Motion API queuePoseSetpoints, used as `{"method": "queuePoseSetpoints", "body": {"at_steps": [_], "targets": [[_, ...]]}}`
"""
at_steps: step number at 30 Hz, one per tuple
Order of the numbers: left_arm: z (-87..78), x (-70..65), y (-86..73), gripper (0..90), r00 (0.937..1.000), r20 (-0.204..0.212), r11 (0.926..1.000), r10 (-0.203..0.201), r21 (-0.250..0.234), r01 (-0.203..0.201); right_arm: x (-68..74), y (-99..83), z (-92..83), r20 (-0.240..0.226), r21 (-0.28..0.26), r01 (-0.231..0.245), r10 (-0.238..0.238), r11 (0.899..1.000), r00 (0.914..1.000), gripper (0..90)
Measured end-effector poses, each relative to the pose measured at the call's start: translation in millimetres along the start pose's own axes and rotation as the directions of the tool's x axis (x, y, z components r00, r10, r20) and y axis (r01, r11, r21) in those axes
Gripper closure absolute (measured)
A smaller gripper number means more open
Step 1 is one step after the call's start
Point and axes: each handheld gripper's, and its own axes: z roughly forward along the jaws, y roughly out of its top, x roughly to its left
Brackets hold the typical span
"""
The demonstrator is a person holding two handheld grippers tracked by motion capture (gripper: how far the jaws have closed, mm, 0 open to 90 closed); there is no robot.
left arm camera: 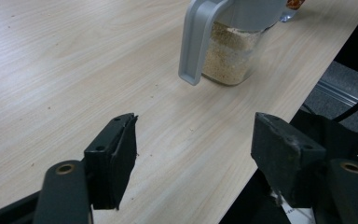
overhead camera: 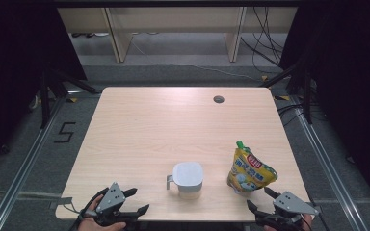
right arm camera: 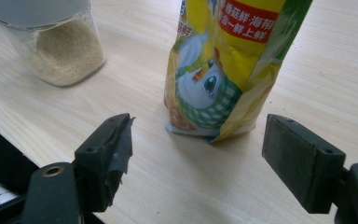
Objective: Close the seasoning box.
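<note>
A clear jar [overhead camera: 188, 180] with a grey lid and a grey handle stands near the table's front edge, partly filled with beige granules. In the left gripper view the jar [left arm camera: 228, 42] stands ahead with its handle turned toward me. A yellow stand-up pouch [overhead camera: 249, 171] with a green cap stands to the jar's right. My left gripper [overhead camera: 140, 199] sits open at the front left edge, nothing between its jaws [left arm camera: 193, 140]. My right gripper [overhead camera: 258, 197] is open just in front of the pouch [right arm camera: 223, 70], apart from it [right arm camera: 198, 140]. The jar [right arm camera: 51, 42] appears at upper left there.
The light wooden table [overhead camera: 149, 125] has a round cable hole [overhead camera: 218, 99] near its far right. Dark floor rails run along both sides, with a taped mark [overhead camera: 65, 132] on the left floor. Cables and wooden furniture legs lie beyond the far edge.
</note>
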Motion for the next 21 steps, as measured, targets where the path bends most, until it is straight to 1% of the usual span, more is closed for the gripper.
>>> {"method": "queuePoseSetpoints", "body": {"at_steps": [1, 2, 3, 4, 5, 7, 8, 9, 10, 11, 12, 13, 14, 16, 18, 19, 20, 21], "targets": [[0.0, -0.4, -0.8, 28.9, 1.0000, -0.004, 1.0000, -0.004, -0.003, 0.004, -0.7, 0.2, -0.5, -0.004, 0.006, 0.007, -0.007, 1.000, 1.0000, 23.6], [1.2, -1.1, -2.1, 28.4, 0.9999, 0.000, 0.9997, -0.014, -0.021, 0.014, -0.6, 0.2, -0.7, -0.004, 0.006, 0.006, -0.006, 1.000, 1.0000, 23.5], [0.7, -1.1, -3.2, 27.8, 0.9999, -0.005, 0.9998, -0.012, -0.013, 0.012, -1.3, 0.3, -1.4, 0.017, -0.003, 0.020, -0.020, 1.000, 0.9997, 23.3], [-0.3, 0.9, -4.1, 27.4, 0.9998, -0.011, 0.9998, 0.016, 0.008, -0.016, -1.3, 0.3, -1.4, 0.018, -0.003, 0.021, -0.021, 1.000, 0.9996, 22.7], [0.3, 0.4, -4.8, 27.0, 0.9999, -0.014, 1.0000, 0.004, 0.005, -0.004, 0.2, -0.1, -0.3, 0.006, 0.002, 0.002, -0.002, 1.000, 1.0000, 22.0], [0.6, 0.5, -6.2, 26.1, 0.9999, -0.010, 0.9999, -0.009, 0.010, 0.009, 0.1, 0.0, 0.1, -0.003, 0.006, 0.008, -0.008, 1.000, 1.0000, 21.9], [1.2, -0.9, -7.0, 26.1, 0.9994, -0.010, 0.9994, -0.034, 0.006, 0.034, 0.3, -0.1, 0.2, -0.004, 0.005, 0.010, -0.010, 1.000, 0.9999, 21.7], [1.7, -1.9, -7.5, 26.1, 0.9987, -0.014, 0.9988, -0.049, 0.002, 0.049, 1.0, -0.2, 0.2, -0.002, 0.006, 0.001, -0.001, 1.000, 1.0000, 21.6], [2.6, -2.0, -8.1, 26.0, 0.9986, -0.012, 0.9986, -0.052, -0.010, 0.052, 0.9, -0.2, 0.0, 0.001, 0.006, 0.002, -0.002, 1.000, 1.0000, 21.5], [2.6, -2.2, -8.0, 25.9, 0.9985, -0.011, 0.9985, -0.054, -0.010, 0.054, 0.5, -0.4, -0.2, -0.002, 0.007, -0.005, 0.005, 1.000, 1.0000, 21.5], [1.3, -0.5, -7.0, 25.8, 0.9996, -0.014, 0.9997, -0.023, 0.005, 0.023, 0.2, -0.3, 0.0, -0.003, 0.007, -0.001, 0.001, 1.000, 1.0000, 21.5], [1.8, -1.8, -7.6, 25.7, 0.9986, -0.012, 0.9987, -0.051, 0.005, 0.051, 0.2, -0.4, 0.1, -0.003, 0.008, -0.001, 0.001, 1.000, 1.0000, 21.4], [1.5, -0.8, -7.9, 25.6, 0.9990, -0.019, 0.9990, -0.042, 0.015, 0.042, 0.2, -0.4, 0.2, -0.004, 0.008, -0.003, 0.003, 1.000, 1.0000, 21.4], [1.6, -0.7, -7.8, 25.4, 0.9989, -0.010, 0.9988, -0.046, 0.015, 0.046, 0.0, -0.3, 0.2, -0.004, 0.009, -0.002, 0.002, 1.000, 1.0000, 21.3], [1.5, 1.0, -7.4, 25.2, 0.9998, -0.007, 0.9998, -0.017, 0.013, 0.017, 0.1, -0.4, 0.3, -0.005, 0.009, -0.003, 0.003, 1.000, 1.0000, 21.1], [1.2, 0.1, -7.6, 25.0, 0.9995, -0.008, 0.9993, -0.030, 0.020, 0.030, 0.1, -0.4, 0.3, -0.005, 0.011, -0.006, 0.006, 1.000, 1.0000, 21.0], [1.5, -0.6, -7.9, 24.7, 0.9991, -0.009, 0.9989, -0.041, 0.020, 0.041, 2.7, -0.7, -0.6, 0.010, 0.020, -0.030, 0.030, 0.999, 0.9995, 20.9], [1.8, -0.8, -8.0, 24.6, 0.9991, -0.009, 0.9989, -0.042, 0.020, 0.042, -0.2, -0.3, 0.7, -0.004, 0.010, 0.003, -0.003, 1.000, 1.0000, 20.9]]}}
